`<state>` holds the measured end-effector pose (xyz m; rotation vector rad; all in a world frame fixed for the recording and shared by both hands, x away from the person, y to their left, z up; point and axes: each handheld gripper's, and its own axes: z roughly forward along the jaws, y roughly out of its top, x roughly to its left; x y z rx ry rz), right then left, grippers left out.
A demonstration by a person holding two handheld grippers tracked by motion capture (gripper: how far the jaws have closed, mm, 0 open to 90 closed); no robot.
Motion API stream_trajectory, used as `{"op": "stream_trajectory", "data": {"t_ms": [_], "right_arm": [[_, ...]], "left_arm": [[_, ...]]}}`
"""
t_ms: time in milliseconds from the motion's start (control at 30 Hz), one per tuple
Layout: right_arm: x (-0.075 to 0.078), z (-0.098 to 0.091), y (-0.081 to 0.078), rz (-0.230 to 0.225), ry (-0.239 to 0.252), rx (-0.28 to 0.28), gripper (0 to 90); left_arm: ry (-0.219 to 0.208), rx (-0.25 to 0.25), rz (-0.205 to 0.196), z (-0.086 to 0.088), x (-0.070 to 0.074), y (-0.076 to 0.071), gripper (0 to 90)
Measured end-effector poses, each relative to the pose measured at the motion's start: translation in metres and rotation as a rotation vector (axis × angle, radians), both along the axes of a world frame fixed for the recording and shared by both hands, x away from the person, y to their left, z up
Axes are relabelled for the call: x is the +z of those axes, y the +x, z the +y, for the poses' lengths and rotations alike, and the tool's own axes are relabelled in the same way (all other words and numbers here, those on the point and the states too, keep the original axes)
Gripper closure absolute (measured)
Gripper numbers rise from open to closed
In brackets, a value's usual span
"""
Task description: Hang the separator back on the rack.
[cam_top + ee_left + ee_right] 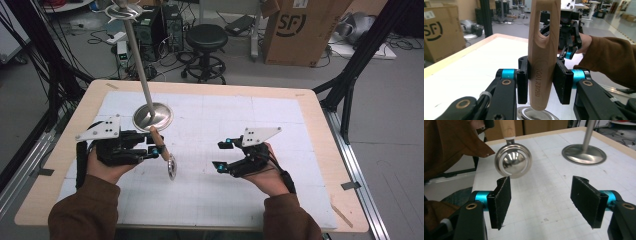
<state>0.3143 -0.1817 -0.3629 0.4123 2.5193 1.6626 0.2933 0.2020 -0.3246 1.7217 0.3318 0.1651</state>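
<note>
Left gripper (150,146) holds a wooden-handled metal tool (164,154) above the bench (320,120); the right gripper (220,155) is empty.

The left fingers (562,81) clamp the wooden handle (543,53), and the tool's round metal head (513,163) hangs off the bench surface, between the two hands. The right fingers (501,200) stand apart with nothing between them, near the tool's head but not touching it. A metal stand (152,116) with a round base sits just beyond the left gripper.

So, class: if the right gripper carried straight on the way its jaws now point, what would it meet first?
Probably the round metal head of the wooden-handled tool; right gripper aims slightly beside it, so depth leaves doubt.
</note>
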Motion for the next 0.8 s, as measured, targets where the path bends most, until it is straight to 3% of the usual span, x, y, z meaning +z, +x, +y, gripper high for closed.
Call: {"op": "stream_trajectory", "data": {"t_ms": [167, 500, 800], "right_arm": [[0.0, -0.01, 0.002, 0.012, 0.028, -0.038, 28.9], [-0.002, -0.018, 0.005, 0.012, 0.015, -0.076, 26.9], [-0.003, -0.017, 0.006, 0.019, 0.007, -0.073, 26.7]], "left_arm": [[-0.001, 0.016, 0.001, 0.008, 0.003, 0.003, 68.0], [0.003, 0.051, 0.004, 0.023, 0.014, 0.01, 68.0], [0.015, 0.074, 0.014, 0.03, 0.027, 0.019, 67.9]]}}
